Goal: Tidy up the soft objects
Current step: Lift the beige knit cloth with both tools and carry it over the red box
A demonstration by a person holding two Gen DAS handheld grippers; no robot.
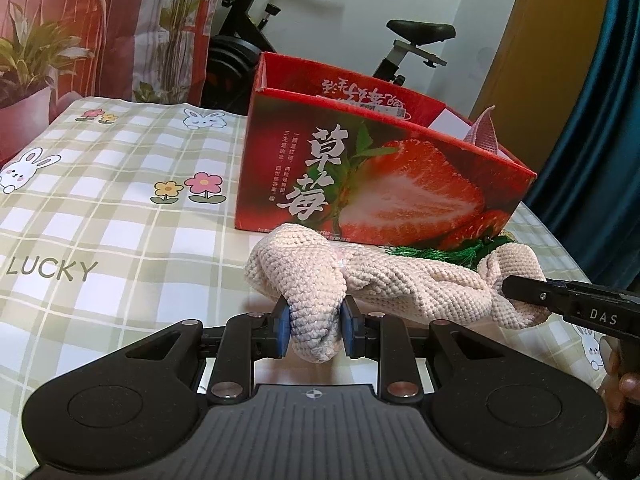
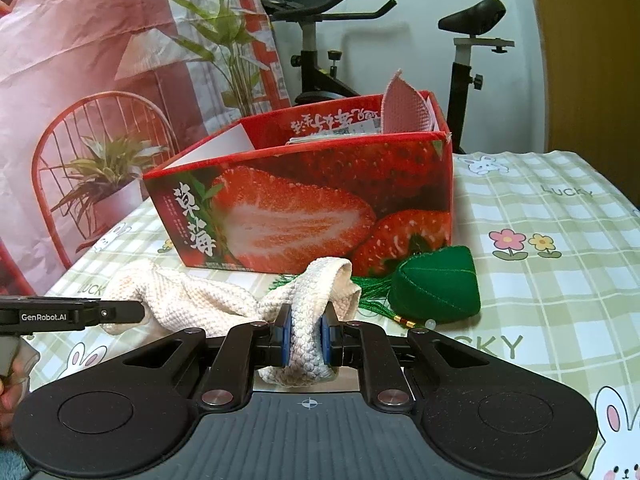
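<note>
A cream knitted cloth [image 1: 400, 280] lies stretched across the checked tablecloth in front of a red strawberry box [image 1: 380, 184]. My left gripper [image 1: 314, 322] is shut on the cloth's left end, blue pads pressed into the knit. My right gripper [image 2: 306, 334] is shut on the other end of the knitted cloth [image 2: 192, 300]. Each gripper shows in the other's view, the right gripper [image 1: 520, 294] at the right edge and the left gripper [image 2: 132, 312] at the left edge. A green stuffed toy [image 2: 436, 292] with a tassel lies by the strawberry box [image 2: 312, 208].
A pink knitted piece [image 2: 404, 108] sticks up from inside the box, beside some papers. An exercise bike [image 1: 280, 40] stands behind the table, and a printed backdrop [image 2: 100, 100] hangs at the left. A person's hand [image 1: 624, 392] shows at the right edge.
</note>
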